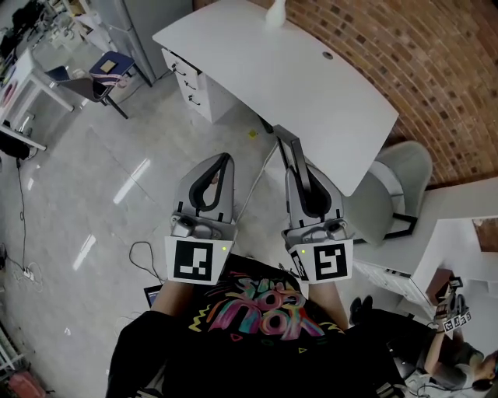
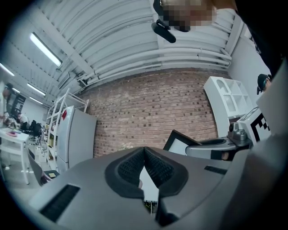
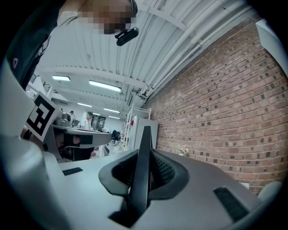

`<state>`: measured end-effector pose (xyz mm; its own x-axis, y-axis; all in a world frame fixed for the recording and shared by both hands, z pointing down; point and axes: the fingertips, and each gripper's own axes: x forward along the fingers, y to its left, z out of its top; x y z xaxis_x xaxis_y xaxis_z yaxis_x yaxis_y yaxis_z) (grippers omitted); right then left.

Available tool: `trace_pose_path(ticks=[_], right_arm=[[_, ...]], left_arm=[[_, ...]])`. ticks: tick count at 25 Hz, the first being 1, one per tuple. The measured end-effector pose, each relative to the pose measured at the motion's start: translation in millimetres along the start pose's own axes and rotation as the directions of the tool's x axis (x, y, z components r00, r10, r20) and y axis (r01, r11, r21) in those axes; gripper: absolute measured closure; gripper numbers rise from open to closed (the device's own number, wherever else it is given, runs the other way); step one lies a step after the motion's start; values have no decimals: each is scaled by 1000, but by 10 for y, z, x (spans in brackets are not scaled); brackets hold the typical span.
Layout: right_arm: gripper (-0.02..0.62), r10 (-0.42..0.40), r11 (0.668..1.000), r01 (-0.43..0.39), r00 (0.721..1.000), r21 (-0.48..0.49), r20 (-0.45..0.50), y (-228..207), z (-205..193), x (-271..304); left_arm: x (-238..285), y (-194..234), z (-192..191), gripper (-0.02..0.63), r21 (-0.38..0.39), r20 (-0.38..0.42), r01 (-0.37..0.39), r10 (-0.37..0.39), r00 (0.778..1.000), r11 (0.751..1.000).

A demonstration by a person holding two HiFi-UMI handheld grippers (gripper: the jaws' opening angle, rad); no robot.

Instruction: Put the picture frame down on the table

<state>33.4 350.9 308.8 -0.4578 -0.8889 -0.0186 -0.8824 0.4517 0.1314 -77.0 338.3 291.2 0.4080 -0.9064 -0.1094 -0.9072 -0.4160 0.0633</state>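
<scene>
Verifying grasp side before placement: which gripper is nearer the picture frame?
Right. The right gripper is clamped on the picture frame, which stands edge-on between its jaws. The left gripper is shut and empty, apart from the frame, off to its left.

Ahead of the jaws, a white table (image 1: 311,85) with a curved top. At its far edge, well beyond the jaws, a white bottle-shaped thing (image 1: 275,12); right of it, a small round cap (image 1: 327,55) set in the top. Under the jaws, glossy pale floor (image 1: 117,155): thin black cable (image 1: 144,244) left of the left jaws, yellow scrap (image 1: 252,134) ahead between both pairs.
</scene>
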Motion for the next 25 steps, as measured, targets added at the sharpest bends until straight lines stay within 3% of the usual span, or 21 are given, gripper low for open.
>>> trace_pose_path(ticks=[11, 25], right_arm=[[514, -71, 997, 71, 997, 7, -11, -432, -11, 1370], [514, -139, 990, 139, 990, -7, -34, -792, -171, 2180]], left_arm=[[1185, 909, 41, 583, 21, 3, 52, -52, 999, 998], [1830, 1522, -194, 583, 7, -40, 72, -72, 997, 997]])
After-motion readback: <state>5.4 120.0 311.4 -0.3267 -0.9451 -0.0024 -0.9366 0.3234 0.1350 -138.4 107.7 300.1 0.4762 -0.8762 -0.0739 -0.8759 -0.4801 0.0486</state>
